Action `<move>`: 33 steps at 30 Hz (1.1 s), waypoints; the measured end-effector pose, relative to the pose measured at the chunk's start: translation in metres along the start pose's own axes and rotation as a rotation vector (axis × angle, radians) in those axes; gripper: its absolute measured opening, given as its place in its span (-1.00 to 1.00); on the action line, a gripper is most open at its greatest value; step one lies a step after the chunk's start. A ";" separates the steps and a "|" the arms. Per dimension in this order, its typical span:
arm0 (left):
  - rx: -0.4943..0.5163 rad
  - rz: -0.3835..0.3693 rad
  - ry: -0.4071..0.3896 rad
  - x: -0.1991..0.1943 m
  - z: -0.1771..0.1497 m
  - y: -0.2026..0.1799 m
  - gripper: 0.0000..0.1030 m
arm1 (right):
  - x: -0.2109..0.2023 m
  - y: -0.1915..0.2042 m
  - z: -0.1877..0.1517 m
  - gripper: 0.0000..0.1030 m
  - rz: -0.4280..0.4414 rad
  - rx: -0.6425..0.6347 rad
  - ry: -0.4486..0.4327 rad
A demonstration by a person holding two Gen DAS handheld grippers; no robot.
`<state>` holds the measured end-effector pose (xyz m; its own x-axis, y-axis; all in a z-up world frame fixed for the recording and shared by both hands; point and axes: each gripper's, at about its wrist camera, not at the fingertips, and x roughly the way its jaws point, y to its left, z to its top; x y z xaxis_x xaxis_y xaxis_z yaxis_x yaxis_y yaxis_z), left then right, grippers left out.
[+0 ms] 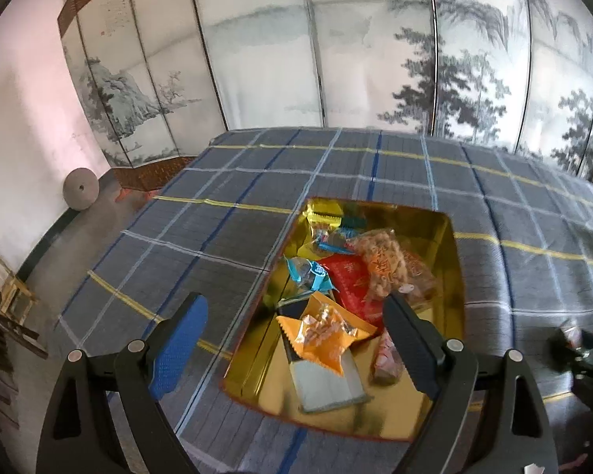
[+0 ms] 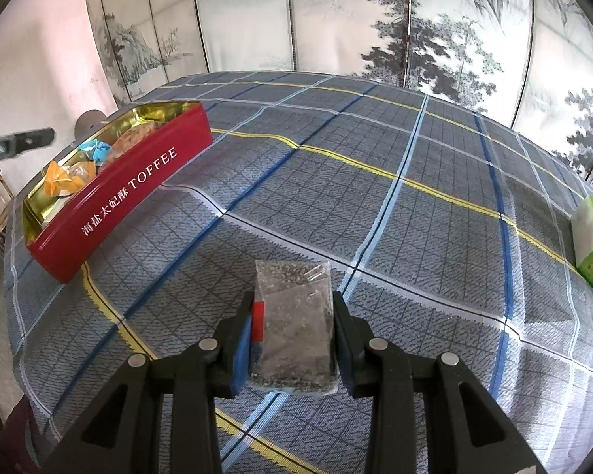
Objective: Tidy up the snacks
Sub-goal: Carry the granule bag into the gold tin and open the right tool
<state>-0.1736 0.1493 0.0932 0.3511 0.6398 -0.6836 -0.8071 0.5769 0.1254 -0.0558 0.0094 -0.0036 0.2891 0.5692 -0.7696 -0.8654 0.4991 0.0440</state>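
Grey packet (image 2: 294,328) sits clamped between your right gripper's (image 2: 292,335) pads, over the plaid cloth (image 2: 415,217), well apart from the tin (image 2: 126,193). Next, likely: carry it to the tin and drop it in. Left gripper (image 1: 292,339) hangs wide open, empty, above the tin (image 1: 452,276), which already holds orange, red and blue snacks (image 1: 328,331).

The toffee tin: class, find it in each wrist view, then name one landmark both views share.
Left wrist view: toffee tin lower centre, seen from above, gold inside, snacks in it, beyond the open left gripper.
Right wrist view: toffee tin at left, red side showing.
Shared landmark: orange packet in the tin.
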 end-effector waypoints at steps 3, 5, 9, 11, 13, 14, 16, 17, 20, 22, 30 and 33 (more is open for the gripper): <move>-0.027 -0.004 -0.029 -0.024 0.002 0.007 0.73 | 0.000 0.000 0.000 -0.32 0.000 0.000 0.000; -0.050 0.002 -0.045 -0.039 0.003 0.015 0.80 | 0.000 0.000 0.000 -0.32 -0.001 0.003 -0.001; -0.107 -0.017 -0.076 -0.063 0.005 0.030 0.84 | -0.001 -0.001 0.000 -0.32 -0.001 0.022 -0.003; -0.130 -0.021 -0.085 -0.072 0.005 0.037 0.84 | -0.001 -0.002 0.000 -0.32 0.000 0.032 -0.004; -0.143 -0.024 -0.089 -0.078 0.005 0.042 0.84 | -0.001 -0.002 0.000 -0.32 0.000 0.038 -0.005; -0.146 -0.023 -0.091 -0.079 0.005 0.044 0.84 | -0.002 -0.002 -0.001 -0.32 0.002 0.042 -0.005; -0.152 -0.018 -0.096 -0.083 0.005 0.046 0.85 | -0.002 -0.002 -0.001 -0.32 0.002 0.045 -0.006; -0.153 -0.016 -0.096 -0.084 0.005 0.047 0.85 | -0.002 -0.001 -0.001 -0.32 0.001 0.046 -0.006; -0.163 -0.019 -0.090 -0.086 0.004 0.050 0.85 | -0.002 0.000 -0.001 -0.32 0.000 0.049 -0.004; -0.174 -0.018 -0.092 -0.087 0.004 0.052 0.85 | -0.002 0.000 -0.001 -0.32 0.000 0.052 -0.003; -0.202 0.012 -0.161 -0.101 0.001 0.058 0.84 | -0.003 0.004 -0.001 -0.32 0.002 0.057 0.007; -0.194 0.039 -0.172 -0.106 0.001 0.058 0.84 | -0.003 0.007 0.000 -0.32 0.010 0.057 0.010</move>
<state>-0.2575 0.1152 0.1736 0.3803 0.7462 -0.5463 -0.8916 0.4528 -0.0022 -0.0627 0.0105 -0.0010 0.2765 0.5681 -0.7751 -0.8434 0.5302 0.0877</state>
